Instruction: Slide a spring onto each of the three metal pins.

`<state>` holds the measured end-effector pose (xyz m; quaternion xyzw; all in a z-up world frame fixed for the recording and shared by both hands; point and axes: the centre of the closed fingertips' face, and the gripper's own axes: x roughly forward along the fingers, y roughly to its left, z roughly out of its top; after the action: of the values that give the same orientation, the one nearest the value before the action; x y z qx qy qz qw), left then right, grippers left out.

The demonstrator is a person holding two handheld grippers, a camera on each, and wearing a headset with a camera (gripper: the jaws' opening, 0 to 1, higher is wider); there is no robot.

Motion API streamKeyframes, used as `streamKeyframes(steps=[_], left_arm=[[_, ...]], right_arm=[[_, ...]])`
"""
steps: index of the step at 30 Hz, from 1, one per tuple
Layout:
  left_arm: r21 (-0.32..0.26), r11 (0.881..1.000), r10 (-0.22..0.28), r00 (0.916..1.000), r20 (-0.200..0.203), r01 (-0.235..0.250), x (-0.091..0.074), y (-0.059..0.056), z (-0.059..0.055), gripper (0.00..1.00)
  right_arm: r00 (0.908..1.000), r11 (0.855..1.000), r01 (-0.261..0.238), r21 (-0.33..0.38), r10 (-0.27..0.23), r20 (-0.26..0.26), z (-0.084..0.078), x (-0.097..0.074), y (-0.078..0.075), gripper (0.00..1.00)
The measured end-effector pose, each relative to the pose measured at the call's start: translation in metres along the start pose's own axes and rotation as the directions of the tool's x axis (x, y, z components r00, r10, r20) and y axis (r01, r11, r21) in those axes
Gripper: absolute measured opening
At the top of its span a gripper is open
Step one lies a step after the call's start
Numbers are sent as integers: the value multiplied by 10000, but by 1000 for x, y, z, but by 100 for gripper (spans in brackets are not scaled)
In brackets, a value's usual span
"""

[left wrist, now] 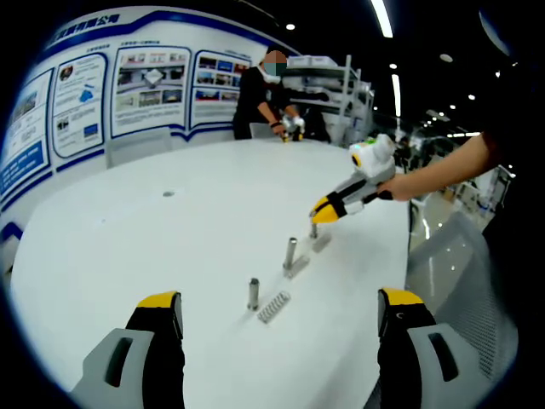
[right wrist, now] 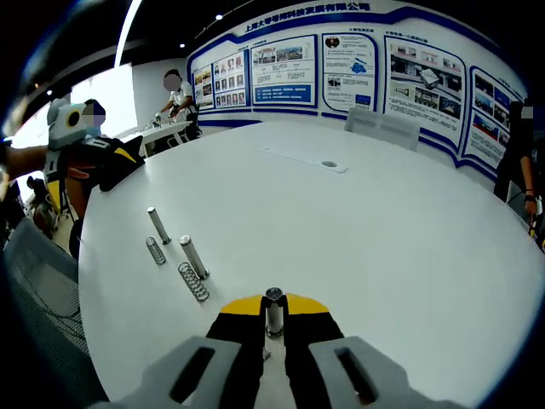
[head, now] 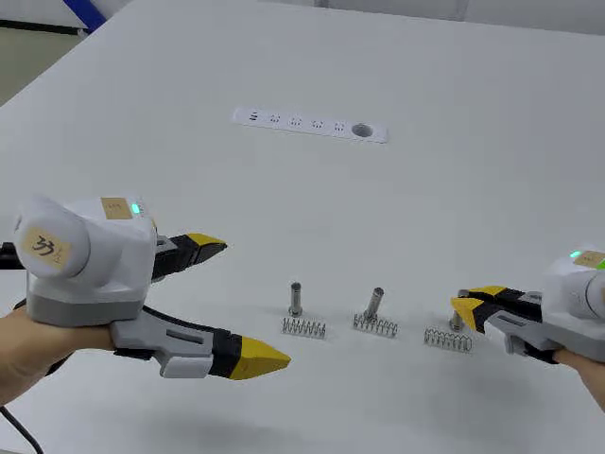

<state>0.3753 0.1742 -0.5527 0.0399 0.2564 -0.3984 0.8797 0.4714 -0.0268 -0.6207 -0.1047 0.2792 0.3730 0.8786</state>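
Observation:
Three upright metal pins stand in a row on the white table: the left pin (head: 296, 298), the middle pin (head: 375, 303) and the right pin (right wrist: 273, 311). A spring lies flat in front of each: the left spring (head: 303, 328), the middle spring (head: 375, 326) and the right spring (head: 447, 340). My right gripper (head: 468, 305) (right wrist: 273, 305) is shut on the right pin, its yellow tips on either side of the shaft. My left gripper (head: 241, 301) (left wrist: 279, 302) hovers wide open to the left of the row, holding nothing, facing the left pin (left wrist: 253, 292).
A white power strip (head: 310, 124) lies flush in the table farther back. The table's near edge runs just behind both hands. People stand at another table (left wrist: 272, 94) in the background, and a grey chair (right wrist: 387, 128) sits at the far side.

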Motion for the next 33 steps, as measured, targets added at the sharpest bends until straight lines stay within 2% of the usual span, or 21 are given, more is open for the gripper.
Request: streamKeyframes(steps=[1,4,11,21,23,24,27,33], left_arm=[[-5,10000,0,10000,0,0,0,0,0,97],[23,10000,7,10000,-48,-7,-1,0,0,97],[-14,10000,-87,10000,11,87,0,-3,3,97],[79,9997,-218,9997,-83,219,2,-9,2,97],[80,9997,-216,9997,-92,217,1,-10,2,97],[54,9997,-217,9997,-96,218,1,-10,2,97],[-78,9996,-287,9995,102,288,-1,-12,6,97],[25,9995,-317,9995,-14,317,-2,-14,4,97]], right_arm=[[9999,9994,-22,356,16,172,0,0,0,8],[9995,9992,-35,405,22,322,-1,-2,-1,8],[9992,9995,-249,-204,255,303,-3,-5,6,8],[9991,9988,-296,-403,307,280,-3,-6,7,9],[9991,9992,-289,-292,298,307,-3,-7,7,9],[9984,9992,-388,8,388,420,-1,-8,8,9],[9990,9995,-318,-41,319,324,-3,-8,7,13],[9987,9990,-442,111,439,257,-6,-11,8,19]])
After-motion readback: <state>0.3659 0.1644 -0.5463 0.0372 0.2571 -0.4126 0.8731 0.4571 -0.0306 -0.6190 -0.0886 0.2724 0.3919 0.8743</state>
